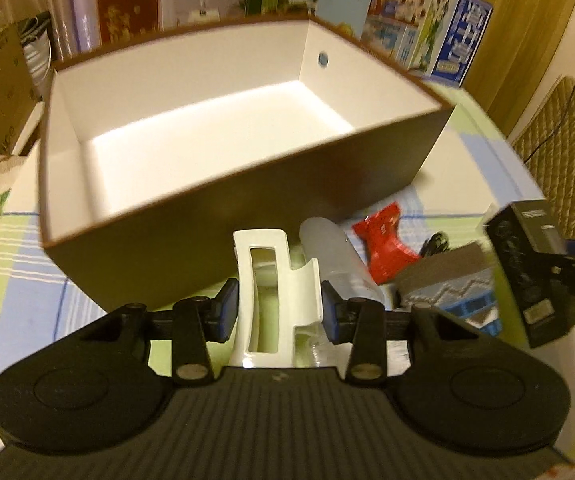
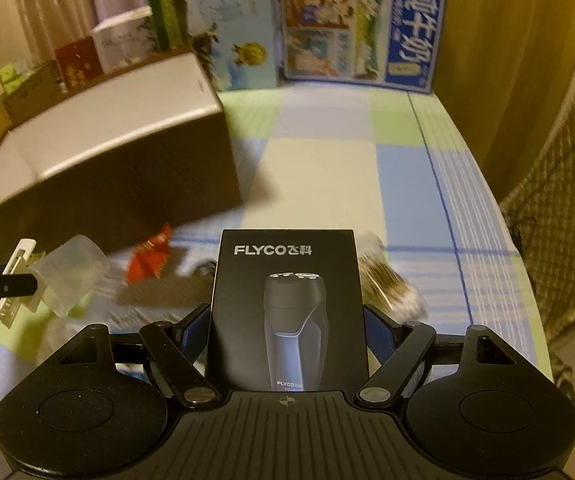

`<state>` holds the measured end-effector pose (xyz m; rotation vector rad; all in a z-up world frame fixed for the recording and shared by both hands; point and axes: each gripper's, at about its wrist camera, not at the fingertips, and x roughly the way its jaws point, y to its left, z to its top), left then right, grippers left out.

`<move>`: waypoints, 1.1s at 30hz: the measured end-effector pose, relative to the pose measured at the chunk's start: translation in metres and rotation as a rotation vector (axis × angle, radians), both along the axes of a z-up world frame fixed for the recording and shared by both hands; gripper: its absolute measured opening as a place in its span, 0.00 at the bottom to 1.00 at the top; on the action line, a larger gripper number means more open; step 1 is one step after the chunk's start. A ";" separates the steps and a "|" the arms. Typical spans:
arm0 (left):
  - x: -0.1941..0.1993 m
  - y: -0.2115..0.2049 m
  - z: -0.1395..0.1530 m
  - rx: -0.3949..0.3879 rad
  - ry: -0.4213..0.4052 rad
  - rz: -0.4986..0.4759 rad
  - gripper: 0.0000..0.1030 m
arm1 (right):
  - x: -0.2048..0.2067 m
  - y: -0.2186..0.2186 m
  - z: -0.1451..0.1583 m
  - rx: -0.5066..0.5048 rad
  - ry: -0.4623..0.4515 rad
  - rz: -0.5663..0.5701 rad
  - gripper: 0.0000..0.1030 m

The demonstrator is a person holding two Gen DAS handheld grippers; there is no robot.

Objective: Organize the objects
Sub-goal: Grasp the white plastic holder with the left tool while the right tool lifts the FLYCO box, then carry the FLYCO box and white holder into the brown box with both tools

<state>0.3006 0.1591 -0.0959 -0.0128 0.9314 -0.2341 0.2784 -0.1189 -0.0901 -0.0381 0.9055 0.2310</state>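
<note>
My left gripper [image 1: 277, 306] is shut on a white hair claw clip [image 1: 273, 280], held just in front of the near wall of a brown box [image 1: 247, 208] with a bare white inside. My right gripper [image 2: 287, 330] is shut on a black FLYCO shaver box [image 2: 287, 304], also seen at the right edge of the left wrist view as the shaver box [image 1: 527, 272]. On the checked cloth lie a frosted plastic bottle [image 1: 335, 260], a red wrapper [image 1: 383, 244] and a blue-grey patterned box [image 1: 455, 288]. The clip [image 2: 13, 280] and bottle [image 2: 69, 274] show at left in the right wrist view.
The brown box [image 2: 119, 160] stands left of open checked tablecloth [image 2: 327, 160]. A bag of cotton swabs [image 2: 387, 284] lies behind the shaver box. Cartons and printed boxes [image 2: 359, 32] line the back edge. A quilted chair [image 2: 567, 208] stands at right.
</note>
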 end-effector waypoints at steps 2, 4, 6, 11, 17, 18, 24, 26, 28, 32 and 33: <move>-0.003 0.001 0.010 -0.001 -0.016 0.005 0.35 | 0.002 0.007 0.007 0.017 -0.015 0.023 0.74; -0.006 0.002 0.017 0.007 -0.033 -0.012 0.35 | 0.004 0.014 0.014 0.022 -0.030 0.046 0.74; -0.006 -0.001 0.014 0.048 -0.018 -0.022 0.35 | 0.006 0.019 0.016 0.032 -0.037 0.057 0.74; -0.007 0.002 -0.019 0.096 0.060 0.013 0.38 | 0.007 0.022 0.014 0.044 -0.016 0.063 0.74; -0.015 0.021 -0.032 0.077 0.111 0.042 0.36 | 0.005 0.013 0.009 0.045 0.013 0.049 0.74; -0.017 0.024 -0.032 0.070 0.112 0.044 0.36 | 0.004 0.012 0.009 0.046 0.015 0.048 0.74; -0.032 0.033 -0.016 0.058 0.101 0.071 0.36 | 0.003 0.010 0.013 0.054 0.009 0.054 0.74; -0.038 0.034 -0.003 0.049 0.081 0.074 0.36 | 0.002 0.010 0.017 0.058 0.002 0.064 0.74; -0.043 0.033 0.013 0.036 0.056 0.073 0.36 | 0.003 0.012 0.022 0.068 -0.006 0.078 0.74; -0.041 0.032 0.041 0.004 0.008 0.090 0.36 | 0.009 0.020 0.037 0.095 -0.031 0.121 0.74; -0.039 0.032 0.049 -0.002 -0.002 0.096 0.36 | 0.011 0.023 0.041 0.099 -0.038 0.134 0.74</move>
